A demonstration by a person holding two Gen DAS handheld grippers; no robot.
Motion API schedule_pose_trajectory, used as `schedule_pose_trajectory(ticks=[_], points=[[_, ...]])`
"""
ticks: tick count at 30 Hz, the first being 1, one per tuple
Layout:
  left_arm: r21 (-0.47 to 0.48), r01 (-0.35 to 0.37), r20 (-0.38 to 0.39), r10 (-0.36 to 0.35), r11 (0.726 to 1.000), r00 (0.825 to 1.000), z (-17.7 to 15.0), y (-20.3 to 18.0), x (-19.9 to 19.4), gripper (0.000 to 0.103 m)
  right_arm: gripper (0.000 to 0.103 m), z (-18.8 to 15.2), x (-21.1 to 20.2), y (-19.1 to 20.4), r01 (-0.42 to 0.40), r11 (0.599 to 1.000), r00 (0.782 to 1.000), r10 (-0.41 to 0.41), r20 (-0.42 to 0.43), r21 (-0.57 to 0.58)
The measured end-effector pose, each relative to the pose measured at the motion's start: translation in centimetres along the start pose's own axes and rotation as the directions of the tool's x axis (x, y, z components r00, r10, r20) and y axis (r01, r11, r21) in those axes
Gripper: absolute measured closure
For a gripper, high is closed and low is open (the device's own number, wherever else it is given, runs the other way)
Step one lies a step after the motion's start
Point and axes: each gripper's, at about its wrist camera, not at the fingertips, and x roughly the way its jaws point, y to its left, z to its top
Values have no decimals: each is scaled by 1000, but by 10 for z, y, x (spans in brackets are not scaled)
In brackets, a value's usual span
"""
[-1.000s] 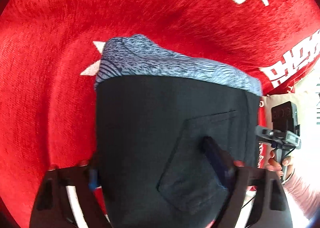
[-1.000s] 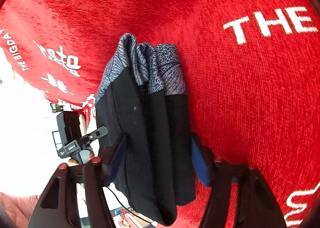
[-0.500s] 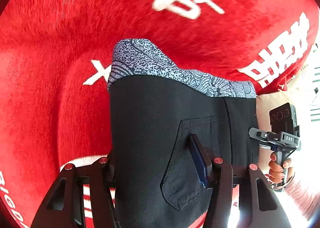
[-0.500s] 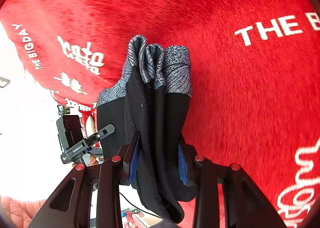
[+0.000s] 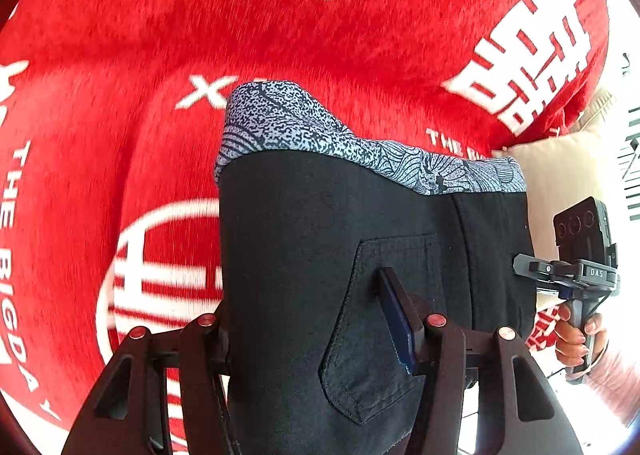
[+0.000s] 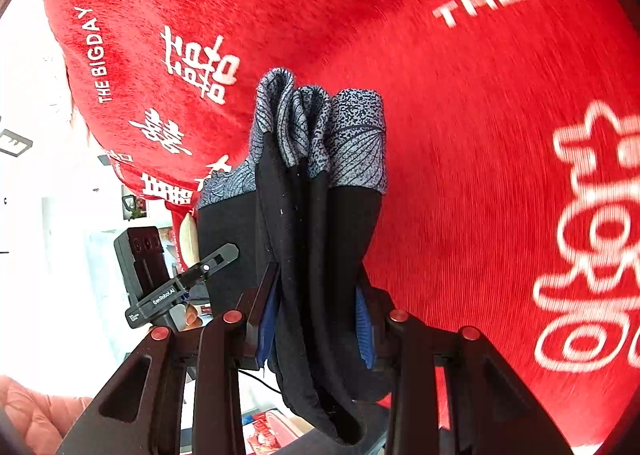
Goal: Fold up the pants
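Your left gripper (image 5: 316,331) is clamped on the black pants (image 5: 320,255). Its blue-padded right finger (image 5: 396,315) presses into the fabric beside the back pocket (image 5: 384,327), while the other finger is hidden behind the cloth at the left edge of the garment. The pants hang in front of the camera as a broad, flat panel, with the grey patterned waistband (image 5: 360,147) along their far edge.

Your right gripper (image 6: 316,327) is clamped on the same pants (image 6: 320,235), here bunched into several upright folds squeezed between the two blue pads (image 6: 364,327). The waistband (image 6: 320,127) is gathered in pleats at the far end of the bundle, and a loose end of black fabric droops below the fingers toward the camera.

Behind the pants, both views are filled by a red cloth (image 5: 120,75) printed with white characters and the words "THE BIGDAY". Whether the pants touch this cloth or hang clear of it cannot be told.

From the left wrist view you can see your right hand (image 5: 576,339) gripping its handle beyond the right edge of the pants. From the right wrist view the other handle and a few fingers (image 6: 192,317) show at the left, just beside the garment.
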Motion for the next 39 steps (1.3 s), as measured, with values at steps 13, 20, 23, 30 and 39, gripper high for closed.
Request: schedule_pose_trajectory(ticks=[13,20,23,30,39], points=[[11,13,11,-13,1000,1000,-41,29,10,45,66,-45,21,-6,48,999,999,-48,22,-11],[-3,-11,23,11,1000,1000,-50,46,29,32,64,-55,37,-24,121,993,992,-121,33,-5],[16,-71,56,70,997,996,-49,49,29,14,58,-57,40,-30,150,989,987,-149,53,-10],[48,-196,67,192,980,979,-41,42,19,9,50,-64,41,-20,268,963,958,-264,108,-16],[58,-339,96,333,939,938,-56,28,-20,9,30,-86,41,20,557,827,826,-545,144,-68]])
